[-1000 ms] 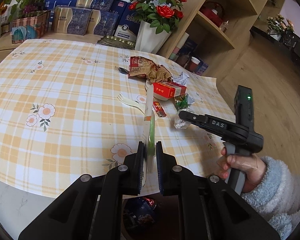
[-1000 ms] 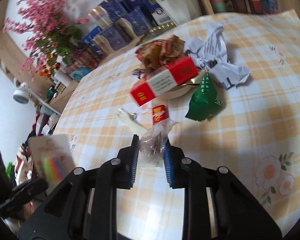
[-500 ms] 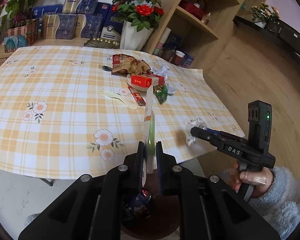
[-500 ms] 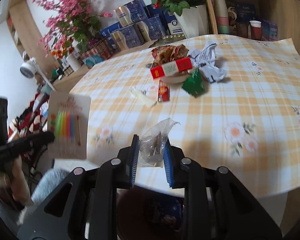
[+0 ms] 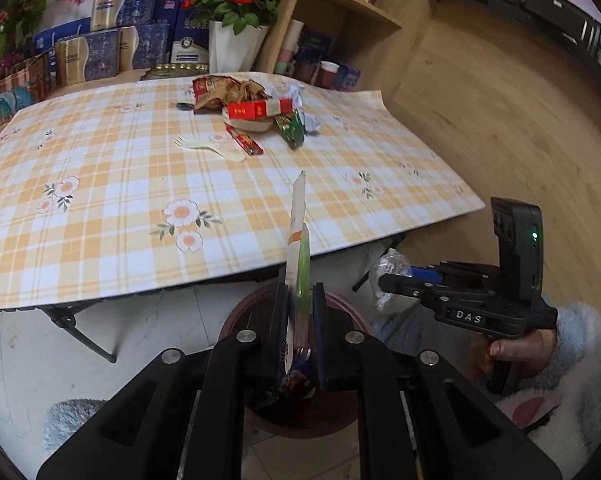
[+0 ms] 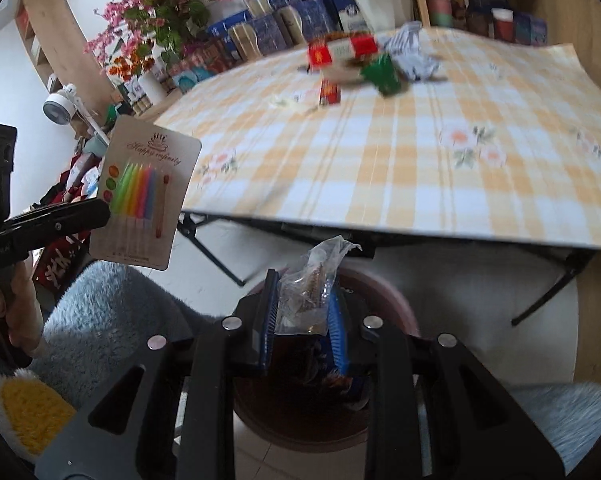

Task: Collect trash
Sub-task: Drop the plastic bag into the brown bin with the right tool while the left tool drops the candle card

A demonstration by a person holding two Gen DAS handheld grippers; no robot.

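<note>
Both hands are at the drop-off step of collecting the trash. The left tongs [image 5: 300, 332] are pinching a flat card of coloured birthday candles [image 6: 144, 196], seen edge-on in the left wrist view, and the right tongs [image 6: 300, 320] are clamped on a crumpled clear plastic wrapper [image 6: 312, 288]. Both pieces hang over the round dark-red plastic bin [image 6: 396, 304] that stands on the floor just off the near edge of the desk with the yellow checked flowered cloth [image 5: 100, 168].

By my reading, the next move is to bring each pair of tongs squarely above the bin's mouth and let the pads part so the pieces fall in; the stiff card may catch on the rim if it goes in crooked, and the light wrapper could cling to a pad.

More trash waits on the desk: a red and white cigarette box [image 5: 260, 109], a crumpled brown snack bag [image 5: 224, 90], a green foil wrapper [image 5: 290, 130], a small red sachet [image 5: 244, 142], white crumpled paper [image 5: 296, 92] and a pale plastic fork [image 5: 208, 146].

Against the frames a second ago, both tongs have drawn back from over the desk; the wrapper, then just beside the pile, is now off the desk, and the bin fills the foreground
</note>
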